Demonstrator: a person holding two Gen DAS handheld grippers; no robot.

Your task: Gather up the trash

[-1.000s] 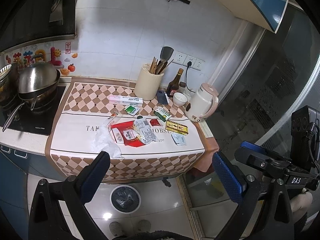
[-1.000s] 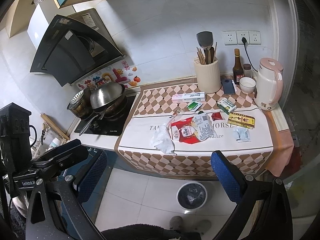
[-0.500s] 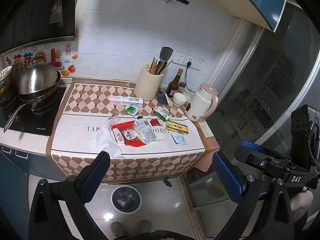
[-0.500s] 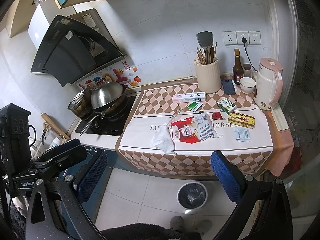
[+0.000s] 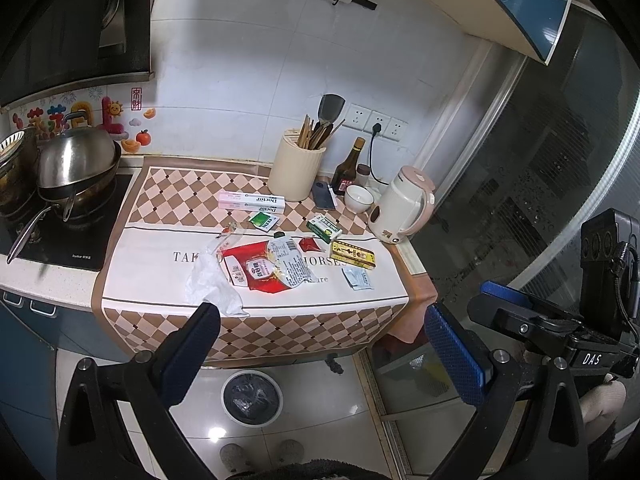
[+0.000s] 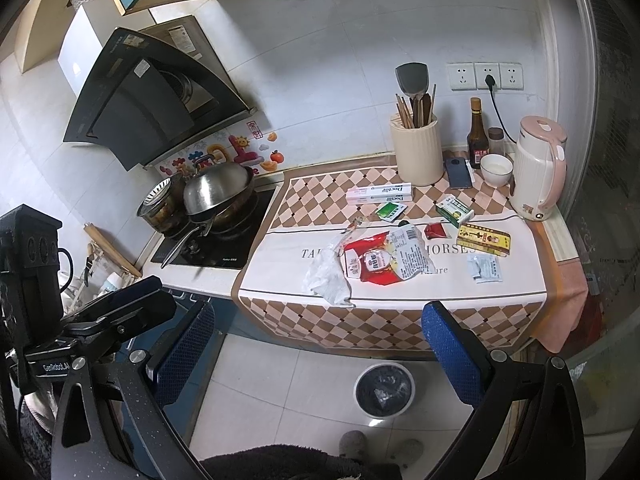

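Trash lies on the checkered cloth of the counter: a crumpled white tissue, a red and clear snack wrapper, a small red sachet, a pale blue sachet, a green sachet. A white bin with a black liner stands on the floor below the counter. My left gripper and right gripper are open and empty, held back from the counter, above the floor.
A white toothpaste box, a green box and a yellow box lie among the trash. At the back stand a utensil holder, bottle, bowl, phone and kettle. Pots sit on the hob at left.
Both views have drifted very slightly; the counter sits a little lower in the left wrist view. Nothing on the counter has moved and both grippers stay open.
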